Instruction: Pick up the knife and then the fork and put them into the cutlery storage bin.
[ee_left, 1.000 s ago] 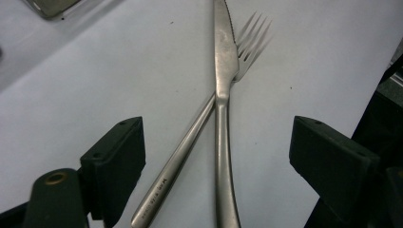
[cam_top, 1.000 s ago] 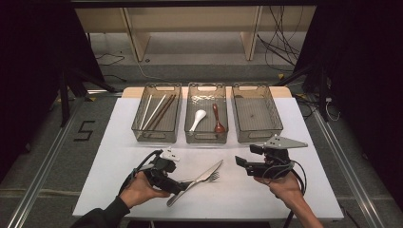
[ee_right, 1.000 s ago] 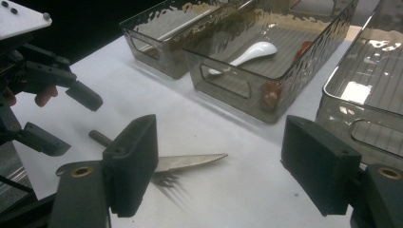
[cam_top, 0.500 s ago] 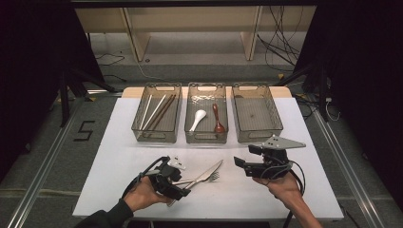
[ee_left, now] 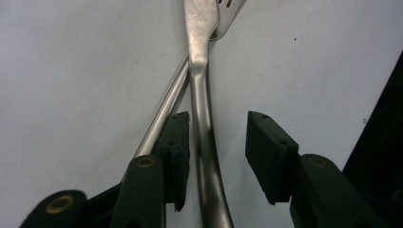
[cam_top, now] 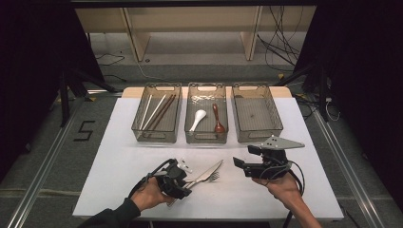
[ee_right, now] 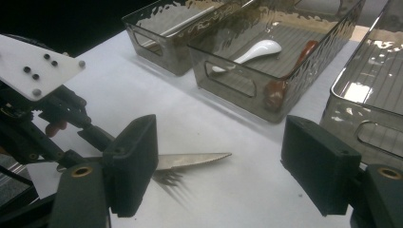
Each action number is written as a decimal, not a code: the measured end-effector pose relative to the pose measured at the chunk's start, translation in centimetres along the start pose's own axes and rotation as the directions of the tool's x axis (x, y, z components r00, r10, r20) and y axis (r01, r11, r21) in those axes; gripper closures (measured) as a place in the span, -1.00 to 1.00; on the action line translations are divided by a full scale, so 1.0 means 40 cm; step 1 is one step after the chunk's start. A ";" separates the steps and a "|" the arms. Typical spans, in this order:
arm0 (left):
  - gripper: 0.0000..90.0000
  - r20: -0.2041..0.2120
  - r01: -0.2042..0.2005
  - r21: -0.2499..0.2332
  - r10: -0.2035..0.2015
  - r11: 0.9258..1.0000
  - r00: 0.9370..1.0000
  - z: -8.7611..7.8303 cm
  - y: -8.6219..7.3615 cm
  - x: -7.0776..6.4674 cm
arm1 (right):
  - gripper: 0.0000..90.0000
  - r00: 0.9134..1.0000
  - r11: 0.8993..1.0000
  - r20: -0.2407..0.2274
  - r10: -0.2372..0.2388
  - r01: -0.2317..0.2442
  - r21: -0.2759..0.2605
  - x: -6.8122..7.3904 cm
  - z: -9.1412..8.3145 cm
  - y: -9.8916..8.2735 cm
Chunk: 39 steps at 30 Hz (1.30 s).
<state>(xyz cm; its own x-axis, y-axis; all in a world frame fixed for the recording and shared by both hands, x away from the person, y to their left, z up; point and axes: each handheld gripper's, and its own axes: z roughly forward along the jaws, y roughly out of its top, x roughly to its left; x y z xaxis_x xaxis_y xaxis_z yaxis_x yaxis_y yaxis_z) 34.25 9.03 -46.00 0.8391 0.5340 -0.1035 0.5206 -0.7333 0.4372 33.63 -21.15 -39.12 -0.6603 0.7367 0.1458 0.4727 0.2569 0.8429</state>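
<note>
A steel knife point(cam_top: 209, 170) and a fork point(cam_top: 212, 178) lie crossed on the white table point(cam_top: 119, 166), near its front. My left gripper point(cam_top: 186, 183) is down over their handles. Its jaws have just been closing. The knife handle point(ee_left: 205, 142) runs between them, close against the left pad point(ee_left: 177, 152), with a clear gap to the right pad point(ee_left: 266, 152). The fork handle point(ee_left: 164, 111) passes outside and under the left jaw. My right gripper point(cam_top: 236, 164) hovers open to the right of the cutlery, nothing between its jaws point(ee_right: 218, 171); the knife blade point(ee_right: 190, 160) lies beyond it.
Three clear bins stand in a row at the back. The left bin point(cam_top: 157, 138) holds chopsticks point(cam_top: 158, 111). The middle bin point(cam_top: 205, 138) holds a white spoon point(cam_top: 197, 118) and a brown spoon point(cam_top: 217, 121). The right bin point(cam_top: 259, 137) holds nothing.
My left gripper has come down and slightly nearer over the knife and fork handles, and its jaws have narrowed. The right gripper has stayed put.
</note>
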 end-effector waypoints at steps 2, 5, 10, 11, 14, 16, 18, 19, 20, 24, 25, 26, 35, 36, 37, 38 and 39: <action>0.39 -0.003 0.003 0.004 -0.003 1.000 1.000 0.005 0.001 0.003 | -0.35 1.000 1.000 0.000 -0.001 0.001 0.001 0.000 0.000 0.000; 0.43 -0.005 0.004 0.013 -0.004 1.000 1.000 0.013 0.002 0.006 | -0.35 1.000 1.000 -0.001 -0.002 0.002 0.001 0.002 0.001 0.000; 0.49 -0.016 -0.017 0.030 0.018 0.999 1.000 0.026 0.011 0.002 | -0.35 1.000 1.000 -0.001 -0.002 0.002 0.003 0.002 0.001 0.000; 0.51 -0.021 -0.024 0.032 0.024 0.999 0.999 0.027 0.013 0.002 | -0.35 1.000 1.000 -0.002 -0.002 0.002 0.003 0.002 0.001 0.000; 0.54 -0.028 -0.027 0.037 0.028 0.999 0.999 0.030 0.020 0.000 | -0.35 1.000 1.000 -0.001 -0.002 0.002 0.003 0.003 0.001 0.000; 0.60 -0.040 -0.036 0.041 0.037 0.999 0.999 0.031 0.023 -0.001 | -0.35 1.000 1.000 -0.001 -0.003 0.003 0.004 0.003 0.001 0.000; 0.64 -0.042 -0.046 0.046 0.048 0.998 0.998 0.032 0.025 -0.001 | -0.35 1.000 1.000 -0.001 -0.003 0.003 0.005 0.003 0.001 0.000; 0.65 -0.041 -0.043 0.047 0.045 0.998 0.998 0.033 0.027 -0.001 | -0.35 1.000 1.000 -0.002 -0.005 0.005 0.004 0.002 0.002 0.000; 0.66 -0.041 -0.045 0.050 0.047 0.998 0.998 0.034 0.029 -0.001 | -0.35 1.000 1.000 -0.001 -0.005 0.005 0.005 0.002 0.002 0.000; 0.67 -0.039 -0.046 0.056 0.048 0.997 0.998 0.034 0.031 0.001 | -0.35 1.000 1.000 -0.001 -0.007 0.007 0.007 0.002 0.003 0.000; 0.68 -0.039 -0.046 0.058 0.048 0.997 0.998 0.034 0.032 0.001 | -0.35 1.000 1.000 -0.001 -0.007 0.007 0.007 0.002 0.003 0.000; 0.68 -0.040 -0.042 0.055 0.045 0.998 0.998 0.035 0.032 0.000 | -0.35 1.000 1.000 -0.001 -0.006 0.006 0.007 0.002 0.003 0.000; 0.76 -0.031 -0.038 0.062 0.040 0.997 0.999 0.033 0.034 0.007 | -0.35 1.000 1.000 0.002 -0.005 0.005 0.005 0.000 0.000 0.000; 0.76 -0.032 -0.036 0.064 0.038 0.997 0.999 0.033 0.035 0.008 | -0.35 1.000 1.000 0.002 -0.005 0.005 0.005 0.000 0.000 0.000; 0.75 -0.030 -0.036 0.065 0.038 0.997 0.999 0.034 0.036 0.008 | -0.35 1.000 1.000 0.002 -0.004 0.004 0.005 0.000 0.000 0.000; 0.75 -0.033 -0.036 0.066 0.038 0.997 0.999 0.034 0.037 0.007 | -0.35 1.000 1.000 0.002 -0.005 0.005 0.005 0.000 0.000 0.000; 0.75 -0.035 -0.036 0.071 0.038 0.997 0.999 0.034 0.038 0.007 | -0.35 1.000 1.000 0.002 -0.005 0.005 0.005 0.001 0.000 0.000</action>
<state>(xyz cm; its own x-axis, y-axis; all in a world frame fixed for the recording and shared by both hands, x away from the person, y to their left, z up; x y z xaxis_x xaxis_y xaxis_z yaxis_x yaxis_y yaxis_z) 35.47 7.50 -46.58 0.8524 0.5200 -0.0555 0.5002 -0.7798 0.3765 33.61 -21.12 -39.10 -0.6616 0.7365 0.1412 0.4728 0.2636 0.8408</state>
